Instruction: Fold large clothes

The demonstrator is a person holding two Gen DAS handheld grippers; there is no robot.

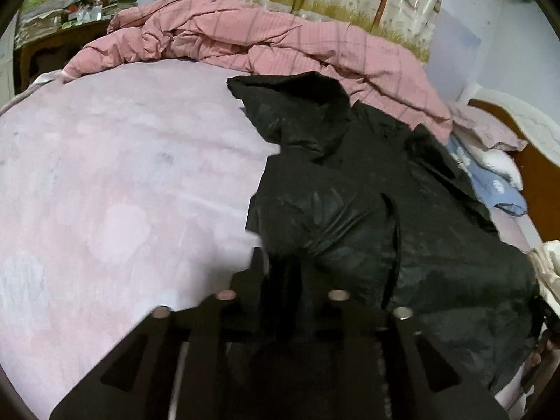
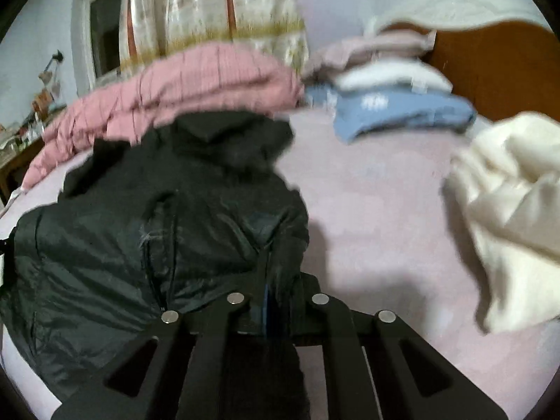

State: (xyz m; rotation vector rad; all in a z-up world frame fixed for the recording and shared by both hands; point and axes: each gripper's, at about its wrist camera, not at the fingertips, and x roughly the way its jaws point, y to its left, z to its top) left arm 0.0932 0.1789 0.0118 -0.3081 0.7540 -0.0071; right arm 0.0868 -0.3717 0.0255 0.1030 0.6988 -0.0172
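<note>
A large black padded jacket (image 1: 367, 203) lies on the pink bed sheet (image 1: 105, 192), its hood toward the far side. My left gripper (image 1: 283, 262) is shut on the jacket's left edge, with black cloth bunched between the fingers. In the right wrist view the same jacket (image 2: 157, 231) fills the left half. My right gripper (image 2: 280, 262) is shut on its right edge, with a fold of cloth pinched between the fingers. The right view is motion-blurred.
A crumpled pink quilt (image 1: 266, 38) lies along the far side of the bed. A blue garment (image 2: 395, 112), pillows and a wooden headboard (image 2: 497, 66) are at the head. A cream garment (image 2: 514, 210) lies at the right. A cluttered desk (image 1: 66, 17) stands beyond the bed.
</note>
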